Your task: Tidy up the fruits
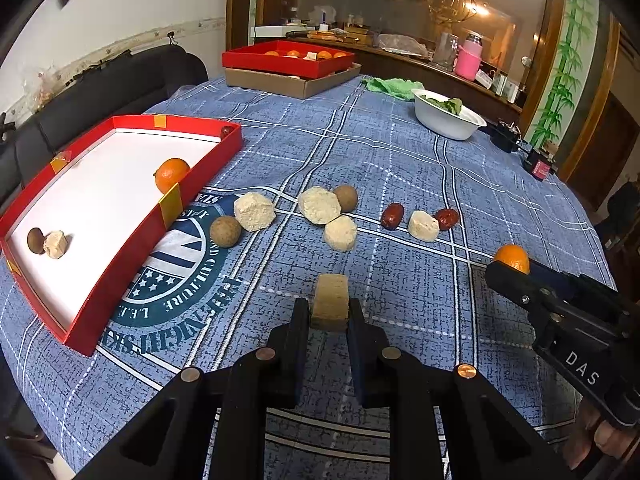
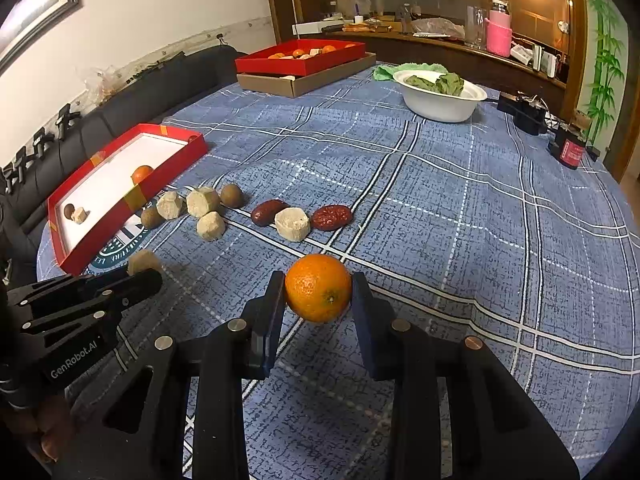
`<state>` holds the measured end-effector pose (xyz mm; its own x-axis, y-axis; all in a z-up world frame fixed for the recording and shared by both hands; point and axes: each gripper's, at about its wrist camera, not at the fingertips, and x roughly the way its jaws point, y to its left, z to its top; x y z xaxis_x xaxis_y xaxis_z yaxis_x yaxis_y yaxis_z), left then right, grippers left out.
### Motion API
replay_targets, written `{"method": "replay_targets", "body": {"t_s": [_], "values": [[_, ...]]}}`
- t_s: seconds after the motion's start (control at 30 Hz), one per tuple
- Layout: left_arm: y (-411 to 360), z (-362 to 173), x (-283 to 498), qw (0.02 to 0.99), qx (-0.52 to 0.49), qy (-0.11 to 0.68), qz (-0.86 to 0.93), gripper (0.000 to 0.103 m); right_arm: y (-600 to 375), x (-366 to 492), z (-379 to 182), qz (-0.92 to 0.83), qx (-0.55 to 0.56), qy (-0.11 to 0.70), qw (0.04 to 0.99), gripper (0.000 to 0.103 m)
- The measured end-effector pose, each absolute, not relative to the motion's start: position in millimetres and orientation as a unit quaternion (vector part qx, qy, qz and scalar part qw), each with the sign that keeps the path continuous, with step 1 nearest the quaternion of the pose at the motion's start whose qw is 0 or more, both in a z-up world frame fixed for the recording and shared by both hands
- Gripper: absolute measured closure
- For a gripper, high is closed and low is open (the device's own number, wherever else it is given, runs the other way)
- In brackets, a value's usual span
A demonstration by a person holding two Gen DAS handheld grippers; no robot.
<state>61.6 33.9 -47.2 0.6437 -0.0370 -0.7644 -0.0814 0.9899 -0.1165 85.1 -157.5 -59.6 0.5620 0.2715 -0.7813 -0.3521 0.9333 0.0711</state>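
My left gripper [image 1: 329, 312] is shut on a beige block [image 1: 330, 301] and holds it above the blue cloth. My right gripper [image 2: 318, 290] is shut on an orange [image 2: 318, 288]; it also shows in the left wrist view [image 1: 512, 258]. A red tray [image 1: 128, 222] with a white floor lies at the left and holds an orange [image 1: 171, 174], a brown round fruit [image 1: 35, 239] and a beige piece [image 1: 55, 244]. Loose on the cloth lie several beige blocks [image 1: 319, 205], two brown round fruits [image 1: 225, 231] and two red dates [image 1: 392, 215].
At the far side a second red tray [image 1: 288, 58] of fruit sits on a brown cardboard box [image 1: 292, 80]. A white bowl [image 1: 446, 114] with green leaves and a green cloth [image 1: 392, 85] stand at the back right. Black devices [image 1: 520, 148] lie near the right table edge.
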Motion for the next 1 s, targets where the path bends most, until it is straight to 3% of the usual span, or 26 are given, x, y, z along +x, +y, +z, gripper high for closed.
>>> {"method": "replay_targets", "body": {"t_s": [1.0], "values": [[95.8,-26.8,38.2,0.912,-0.119,0.389,0.055,0.086,-88.1,59.3,-40.0,0.233,-0.098,0.416,0.873,0.071]]}}
